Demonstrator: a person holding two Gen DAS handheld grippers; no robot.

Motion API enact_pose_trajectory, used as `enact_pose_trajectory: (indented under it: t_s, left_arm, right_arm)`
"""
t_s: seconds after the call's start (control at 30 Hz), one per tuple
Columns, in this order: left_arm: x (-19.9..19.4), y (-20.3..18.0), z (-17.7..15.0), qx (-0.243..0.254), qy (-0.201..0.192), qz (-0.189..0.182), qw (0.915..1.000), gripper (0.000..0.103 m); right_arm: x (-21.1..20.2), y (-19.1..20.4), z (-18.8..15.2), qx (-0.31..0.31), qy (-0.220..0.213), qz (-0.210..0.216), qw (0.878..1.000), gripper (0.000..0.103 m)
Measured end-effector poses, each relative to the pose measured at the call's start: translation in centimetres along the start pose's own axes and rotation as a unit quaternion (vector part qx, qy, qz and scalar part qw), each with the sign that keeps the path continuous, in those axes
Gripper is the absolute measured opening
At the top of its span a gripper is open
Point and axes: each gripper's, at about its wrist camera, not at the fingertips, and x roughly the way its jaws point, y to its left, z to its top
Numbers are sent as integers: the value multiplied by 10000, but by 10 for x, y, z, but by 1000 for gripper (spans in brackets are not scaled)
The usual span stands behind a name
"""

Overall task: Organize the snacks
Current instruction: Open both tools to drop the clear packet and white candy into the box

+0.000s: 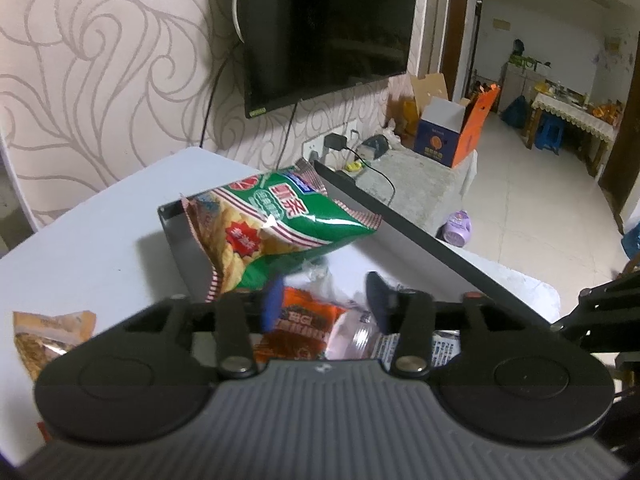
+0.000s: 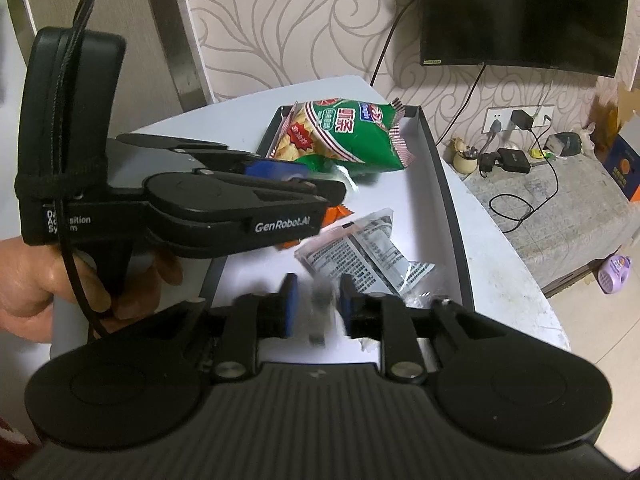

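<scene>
Right gripper point(image 2: 316, 308), nearest its own lens, has blue-padded jaws set narrowly around a small blurred grey item point(image 2: 322, 300); actual contact cannot be confirmed owing to motion blur. At 12 o'clock from it, inside the shallow dark-rimmed white tray point(image 2: 448, 200) on the pale round table point(image 2: 500, 280), lie a silver-and-black printed snack packet point(image 2: 372, 252) and, toward the tray's far end, a green-and-red foil crisp bag point(image 2: 344, 136), with an orange snack packet point(image 2: 340, 212) partly hidden under the left gripper point(image 2: 320, 184). Left-wrist view: left gripper point(image 1: 326, 300) jaws stand parted, holding nothing, crisp bag point(image 1: 280, 228) at 12 o'clock beyond the tips, orange packet point(image 1: 300, 328) below them, and a tan-and-yellow snack bag point(image 1: 48, 336) on the table outside the tray at 9 o'clock.
</scene>
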Motion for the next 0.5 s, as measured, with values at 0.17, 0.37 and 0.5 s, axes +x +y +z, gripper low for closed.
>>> enact_pose_trajectory:
  t_s: [0.17,0.37,0.5]
  left_arm:
    - [-4,-2,1,43,-12,-15,10000,52]
    - [-9,-5,1,76,-34,-26,10000,52]
    - [-15,-6,1,101,-78,-34,9999,52]
  right_arm:
    - [-4,3,-1,-1,-50,15,10000,42]
    - [-7,5,-3,9,-77,7,10000,49]
    - [-9,8,-3,9,-89,0,10000,53]
